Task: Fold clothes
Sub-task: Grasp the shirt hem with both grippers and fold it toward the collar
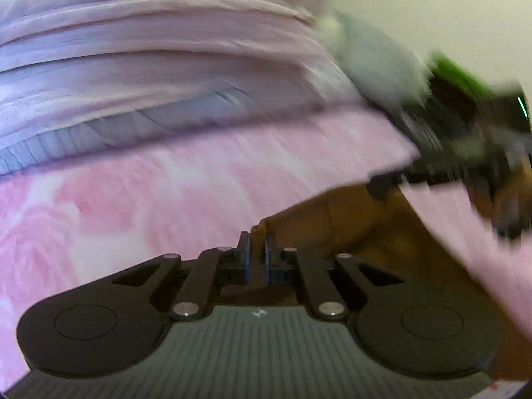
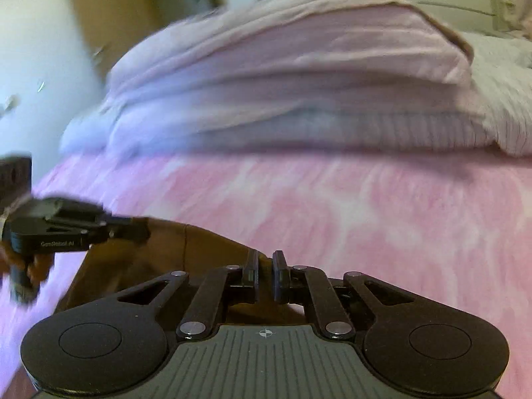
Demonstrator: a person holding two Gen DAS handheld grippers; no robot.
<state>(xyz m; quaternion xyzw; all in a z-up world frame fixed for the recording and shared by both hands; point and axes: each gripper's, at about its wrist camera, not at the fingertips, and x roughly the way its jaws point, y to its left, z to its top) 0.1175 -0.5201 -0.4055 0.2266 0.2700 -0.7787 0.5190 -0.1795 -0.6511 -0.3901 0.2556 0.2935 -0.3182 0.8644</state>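
- My left tongs are pinched together on an edge of the brown garment; the cloth runs up between the blue-edged pads.
- My right tongs are likewise clamped on another edge of the same brown garment, a thin fold caught between the pads.
- The brown garment stretches between the two tongs and lies low over the pink patterned bedsheet.
- From the left wrist view, my right tongs show at the right, blurred, with brown cloth at their tip.
- From the right wrist view, my left tongs show at the left, gripping the cloth's far corner; part of my hand shows under them, blurred.
- Behind the garment a heap of pale lilac bedding is piled on the bed, with a white striped pillow beside it on the right.
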